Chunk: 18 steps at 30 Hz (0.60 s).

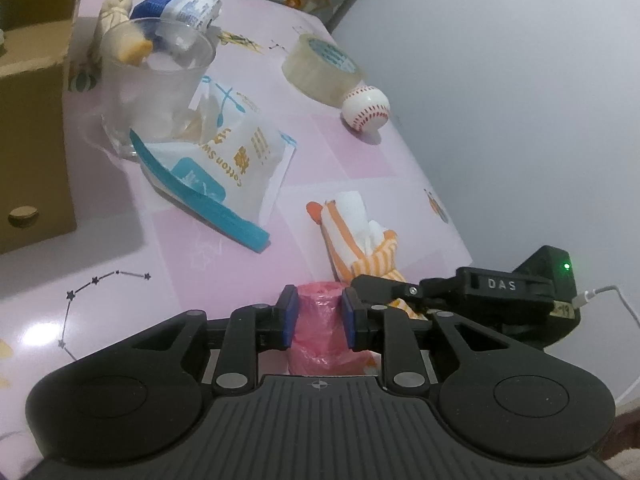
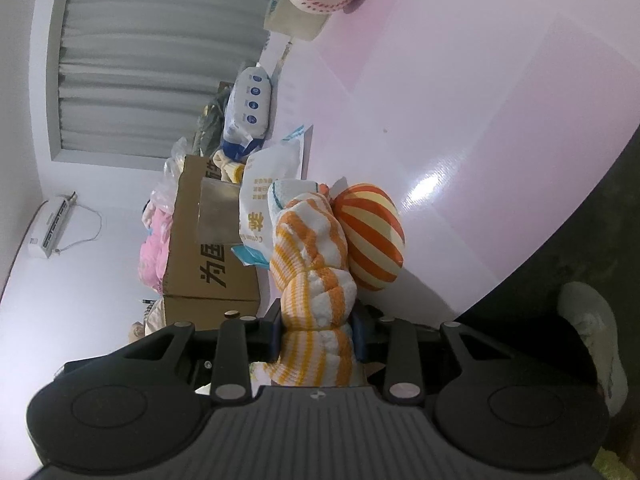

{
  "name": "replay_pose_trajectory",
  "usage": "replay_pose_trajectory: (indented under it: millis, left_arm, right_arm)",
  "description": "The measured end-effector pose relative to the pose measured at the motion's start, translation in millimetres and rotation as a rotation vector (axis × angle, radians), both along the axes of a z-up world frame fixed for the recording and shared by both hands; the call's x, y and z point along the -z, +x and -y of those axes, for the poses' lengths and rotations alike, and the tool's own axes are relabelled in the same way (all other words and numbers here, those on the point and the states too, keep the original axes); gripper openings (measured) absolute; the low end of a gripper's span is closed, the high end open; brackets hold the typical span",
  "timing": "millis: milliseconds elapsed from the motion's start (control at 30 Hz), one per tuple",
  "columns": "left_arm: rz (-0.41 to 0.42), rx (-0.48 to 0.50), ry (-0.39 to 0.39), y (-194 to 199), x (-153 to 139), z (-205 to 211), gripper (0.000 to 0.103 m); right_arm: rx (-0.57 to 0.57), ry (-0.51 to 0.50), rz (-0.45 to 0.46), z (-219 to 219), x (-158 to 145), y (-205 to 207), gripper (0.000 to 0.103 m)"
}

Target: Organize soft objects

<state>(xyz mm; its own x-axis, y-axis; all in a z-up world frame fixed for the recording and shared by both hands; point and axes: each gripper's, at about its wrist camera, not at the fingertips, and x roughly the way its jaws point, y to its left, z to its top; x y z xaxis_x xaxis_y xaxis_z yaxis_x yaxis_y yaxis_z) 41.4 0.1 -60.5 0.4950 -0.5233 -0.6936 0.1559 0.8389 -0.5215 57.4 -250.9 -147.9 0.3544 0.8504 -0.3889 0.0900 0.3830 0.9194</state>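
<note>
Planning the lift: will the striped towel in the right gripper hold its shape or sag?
The striped towel looks plush and knotted, so it probably sags beyond the right gripper. It bulges around the pads, so likely light and squashy. Slipping seems unlikely.

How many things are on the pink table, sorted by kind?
Balls: 1, baseball
Tape rolls: 1, clear tape
Plastic cups: 1
Packets: 2, cotton swab bag, blue-and-white pack
Rolled cloths: 2, orange-striped towel, beige roll
Pink bag rolls: 1
Cardboard boxes: 1
Total: 9
</note>
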Motion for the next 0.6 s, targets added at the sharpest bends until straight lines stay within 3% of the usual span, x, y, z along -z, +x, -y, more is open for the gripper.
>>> replay_pose_trajectory:
  millis: [133,167,367,600]
  left_arm:
    - [-0.01,0.032,-0.019,-3.8,-1.6,-2.5,0.052]
    - [-0.01,0.045,-0.021,-6.4,-2.7,-2.3,0.053]
    - [-0.029,0.092,0.051,-11.5,0.5,8.9,0.053]
    - [-0.015,0.074,0.043,-10.4,-1.3,6.9,0.053]
  right_arm:
    - [0.0,-0.017,0.021,2.9,-1.8,-5.2,0.054]
    - [0.002,-0.023,0.025,2.0,-3.2,-6.1,0.054]
    - [0.006,-0.036,0.052,0.0,-4.7,-9.9,0.054]
    - [-0.001,-0.03,0.05,1.1,-3.7,-8.9,0.054]
